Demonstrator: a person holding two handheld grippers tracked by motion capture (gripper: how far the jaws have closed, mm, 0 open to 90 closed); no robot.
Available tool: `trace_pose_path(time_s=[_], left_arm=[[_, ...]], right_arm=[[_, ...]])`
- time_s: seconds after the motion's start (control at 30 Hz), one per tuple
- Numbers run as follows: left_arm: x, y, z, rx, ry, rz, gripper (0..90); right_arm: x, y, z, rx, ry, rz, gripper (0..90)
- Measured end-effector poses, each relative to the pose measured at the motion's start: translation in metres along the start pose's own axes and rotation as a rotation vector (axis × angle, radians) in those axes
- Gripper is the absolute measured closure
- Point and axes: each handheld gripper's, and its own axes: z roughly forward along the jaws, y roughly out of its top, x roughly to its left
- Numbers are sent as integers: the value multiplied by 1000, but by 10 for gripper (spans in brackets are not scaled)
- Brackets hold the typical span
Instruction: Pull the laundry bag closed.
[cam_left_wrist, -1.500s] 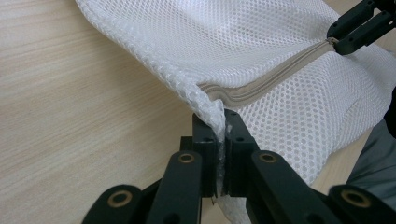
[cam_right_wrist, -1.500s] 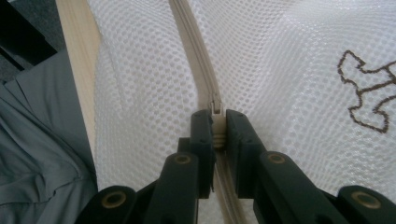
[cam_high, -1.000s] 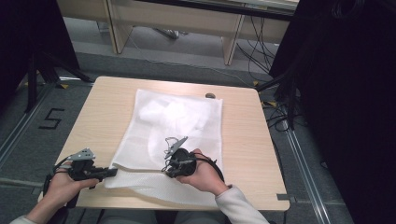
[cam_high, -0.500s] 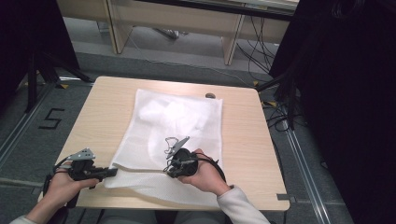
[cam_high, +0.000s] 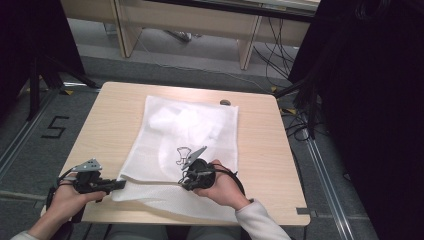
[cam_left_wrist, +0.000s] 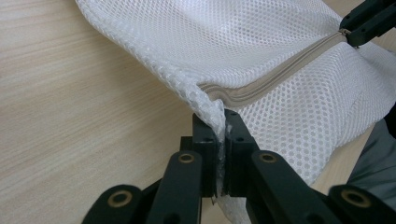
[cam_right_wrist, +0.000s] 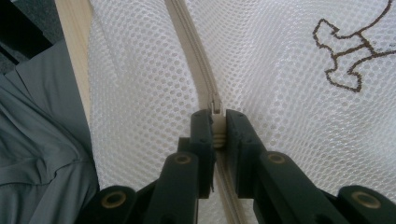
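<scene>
A white mesh laundry bag (cam_high: 190, 135) lies flat on the wooden table (cam_high: 260, 150), with something white bunched inside its far half. A beige zipper (cam_left_wrist: 275, 77) runs along the bag's near part. My left gripper (cam_high: 120, 184) is shut on the bag's near-left corner (cam_left_wrist: 210, 112), where the zipper ends. My right gripper (cam_high: 184, 184) is shut on the zipper pull (cam_right_wrist: 216, 122), about midway along the zipper. In the left gripper view the right gripper's fingertips (cam_left_wrist: 369, 21) show at the top right on the zipper line. A brown outline print (cam_right_wrist: 350, 56) marks the mesh.
A small dark object (cam_high: 225, 102) sits at the table's far edge by the bag's corner. Bare table lies on both sides of the bag. A grey-clothed lap (cam_right_wrist: 42, 140) is just past the near edge. Cables (cam_high: 280, 60) trail on the floor beyond.
</scene>
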Motion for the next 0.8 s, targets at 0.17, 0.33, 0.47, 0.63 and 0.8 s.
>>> trace_pose_path(time_s=[0.17, 0.33, 0.47, 0.63, 0.8], left_arm=[[0, 0, 0, -2, 2, 2, 849], [0, 0, 0, -2, 2, 2, 849], [-1, 0, 0, -4, 3, 0, 849], [0, 0, 1, 2, 7, 4, 849], [0, 0, 1, 13, 20, 12, 850]], right_arm=[[0, 0, -1, -2, -4, 0, 824], [0, 0, -1, -4, -1, 6, 824], [-1, 0, -1, 1, 0, 6, 824], [-1, 0, 0, 2, -2, 10, 823], [-1, 3, 4, 7, -18, -14, 823]])
